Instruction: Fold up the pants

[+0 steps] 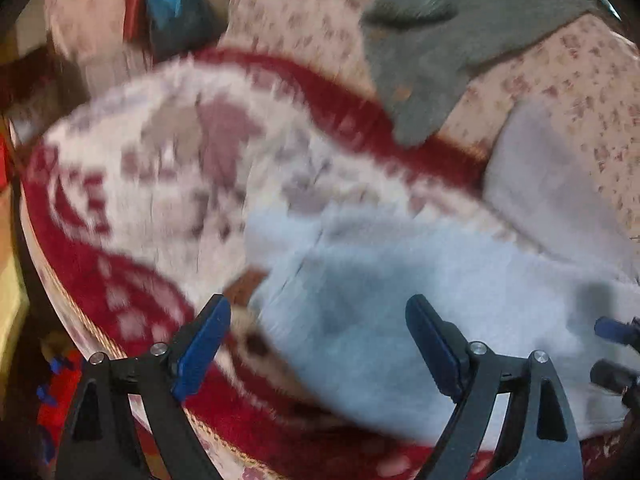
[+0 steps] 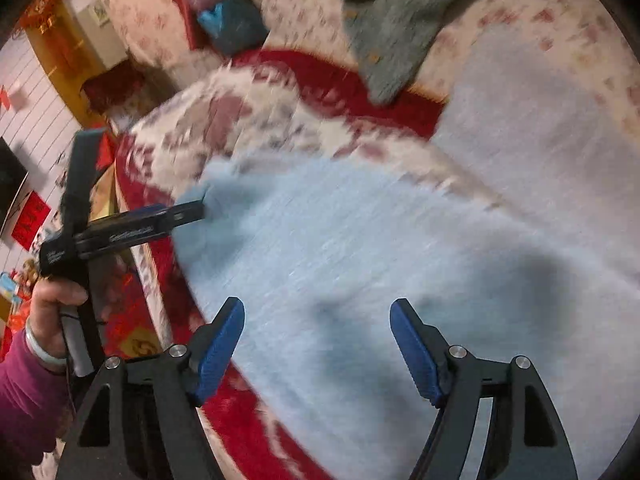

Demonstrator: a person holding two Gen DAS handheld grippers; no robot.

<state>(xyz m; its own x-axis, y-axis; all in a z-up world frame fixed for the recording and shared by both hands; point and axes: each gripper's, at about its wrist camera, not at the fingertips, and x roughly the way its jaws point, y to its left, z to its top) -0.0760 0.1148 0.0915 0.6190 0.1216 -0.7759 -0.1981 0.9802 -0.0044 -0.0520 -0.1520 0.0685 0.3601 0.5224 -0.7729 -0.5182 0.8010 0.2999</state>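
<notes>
**Pale pants spread on the blanket, both grippers poised over the near end**

The light blue-white pants (image 2: pixel 360 248) lie spread across a red-and-white patterned blanket (image 1: pixel 132 184). In the right wrist view they fill the middle and run off toward 4 o'clock. Lying flat this way leaves the edges free to be lifted and laid over, which a fold needs.

The left gripper (image 1: pixel 318 340) hangs above the near part of the cloth with its blue pads wide apart and nothing between them. In the right wrist view the same tool comes in from 9 o'clock, its tip at the pants' far-left corner (image 2: pixel 200 196). Blur hides whether it touches the cloth there. Going by its own camera, I judge it is not gripping.

The right gripper (image 2: pixel 316 340) also stands apart, empty, over the broad middle of the fabric. Its tips show at 3 to 4 o'clock in the left wrist view.

Both tools sit along the same end, likely so that each can take a corner and carry the edge across together.

Farther out, a grey garment (image 2: pixel 392 28) lies at 12 to 1 o'clock on a floral sheet (image 1: pixel 304 12), well apart from the pants. The person's hand (image 2: pixel 52 312) holds the left tool at 8 o'clock.
</notes>
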